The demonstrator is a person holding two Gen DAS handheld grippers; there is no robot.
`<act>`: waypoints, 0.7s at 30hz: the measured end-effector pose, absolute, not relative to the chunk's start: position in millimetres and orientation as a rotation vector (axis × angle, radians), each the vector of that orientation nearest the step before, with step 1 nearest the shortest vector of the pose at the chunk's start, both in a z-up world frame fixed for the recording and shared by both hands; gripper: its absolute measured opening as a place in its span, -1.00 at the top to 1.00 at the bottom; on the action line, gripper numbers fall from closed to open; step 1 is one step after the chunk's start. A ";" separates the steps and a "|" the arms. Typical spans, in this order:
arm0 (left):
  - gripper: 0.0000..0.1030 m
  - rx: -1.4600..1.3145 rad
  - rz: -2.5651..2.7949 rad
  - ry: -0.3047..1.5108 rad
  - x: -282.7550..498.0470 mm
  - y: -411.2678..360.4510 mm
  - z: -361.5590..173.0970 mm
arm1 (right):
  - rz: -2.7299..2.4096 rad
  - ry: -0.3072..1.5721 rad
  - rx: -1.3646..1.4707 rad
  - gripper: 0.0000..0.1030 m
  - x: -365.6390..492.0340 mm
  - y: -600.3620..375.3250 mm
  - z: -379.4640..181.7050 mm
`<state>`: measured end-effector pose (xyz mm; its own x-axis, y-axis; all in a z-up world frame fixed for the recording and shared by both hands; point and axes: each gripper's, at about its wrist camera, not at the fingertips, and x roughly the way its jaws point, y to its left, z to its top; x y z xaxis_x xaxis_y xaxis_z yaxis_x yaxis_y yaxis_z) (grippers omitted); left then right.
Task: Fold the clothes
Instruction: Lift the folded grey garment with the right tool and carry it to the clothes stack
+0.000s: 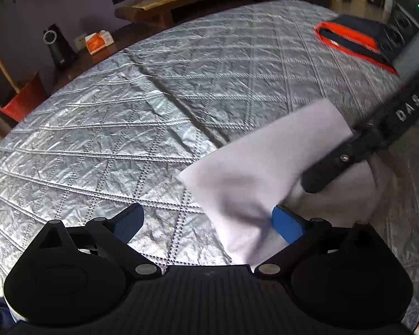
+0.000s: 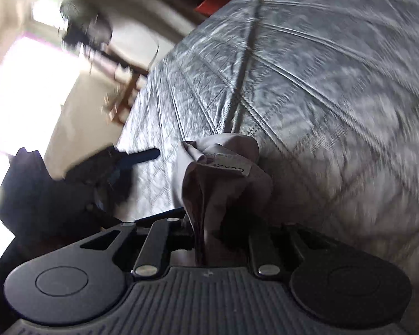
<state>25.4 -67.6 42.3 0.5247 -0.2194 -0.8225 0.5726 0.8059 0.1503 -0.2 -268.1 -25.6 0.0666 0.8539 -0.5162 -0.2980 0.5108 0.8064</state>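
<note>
Step now: a pale cloth (image 1: 265,167) is lifted off the bed (image 1: 125,139), so the fold looks like it is only starting.
Right claw (image 2: 209,231): pressed together on a bunch of the cloth (image 2: 223,173). The cloth sticks up right in front of it, with a small tag showing.
Left claw (image 1: 209,223): spread wide, holding nothing. One blue finger (image 1: 287,223) touches or sits just beside the cloth; the blur hides which. The other blue finger (image 1: 130,222) is over the bare bed.
Where the cloth is: ahead of the left claw and toward its right side, hanging from the right claw.
Other thing: a black and orange folded item (image 1: 354,42) lies far ahead, well apart from both claws.
Next move needs: I think the left claw should slide to a free edge of the cloth and pinch it. Then both claws can pull the cloth flat over the bed.
Watch out: the pictures are blurry, so the edge may be hard to catch.
</note>
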 end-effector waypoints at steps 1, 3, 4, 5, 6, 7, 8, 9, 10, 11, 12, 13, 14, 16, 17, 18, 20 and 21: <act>-0.93 0.417 -0.485 0.899 27.2 -65.6 44.7 | 0.935 1.197 0.632 0.73 -3.2 -271.1 -26.8; -0.92 0.375 -0.466 0.888 31.4 -60.9 50.2 | 0.915 1.166 0.734 0.73 -9.3 -279.7 -26.7; -0.91 0.356 -0.457 0.883 33.2 -59.1 52.6 | 0.901 1.140 0.780 0.73 -11.9 -286.7 -24.2; -0.91 0.345 -0.451 0.882 34.0 -58.7 53.8 | 0.882 1.113 0.819 0.73 -14.7 -293.3 -21.5; -0.89 0.335 -0.446 0.880 34.9 -58.4 54.9 | 0.863 1.087 0.854 0.73 -17.3 -300.2 -18.6; -0.89 0.324 -0.441 0.879 35.7 -58.0 56.0 | 0.842 1.059 0.884 0.73 -19.3 -307.3 -15.2; -0.88 0.314 -0.435 0.877 36.6 -57.6 57.2 | 0.821 1.030 0.915 0.73 -21.4 -313.9 -11.8; -0.88 0.303 -0.430 0.876 37.4 -57.3 58.3 | 0.798 0.999 0.945 0.74 -23.3 -321.3 -7.6; -0.88 0.292 -0.424 0.874 38.3 -56.9 59.4 | 0.774 0.963 0.970 0.74 -24.4 -330.6 -1.5; -0.88 0.283 -0.422 0.874 38.9 -57.0 60.3 | 0.750 0.922 0.986 0.73 -24.5 -342.1 7.5; -0.88 0.276 -0.429 0.877 38.8 -58.9 60.2 | 0.723 0.876 0.995 0.73 -23.2 -356.8 20.1; -0.88 0.272 -0.436 0.881 38.6 -61.2 59.9 | 0.693 0.825 1.009 0.73 -22.2 -372.0 31.8; -0.88 0.269 -0.443 0.884 38.3 -63.5 59.6 | 0.657 0.765 1.034 0.73 -21.7 -388.1 41.7; -0.88 0.272 -0.448 0.887 37.1 -67.7 58.4 | 0.582 0.645 1.077 0.74 -20.9 -420.2 58.8; -0.88 0.273 -0.452 0.889 36.3 -69.2 57.8 | 0.535 0.581 1.098 0.73 -20.9 -437.3 65.5; -0.88 0.272 -0.455 0.891 35.7 -70.5 57.2 | 0.486 0.516 1.117 0.73 -20.9 -454.5 72.2; -0.88 0.268 -0.458 0.897 35.9 -72.2 55.8 | 0.386 0.403 1.179 0.73 -20.4 -485.9 74.1; -0.88 0.266 -0.459 0.899 36.0 -73.1 55.2 | 0.334 0.350 1.215 0.73 -20.1 -501.0 72.3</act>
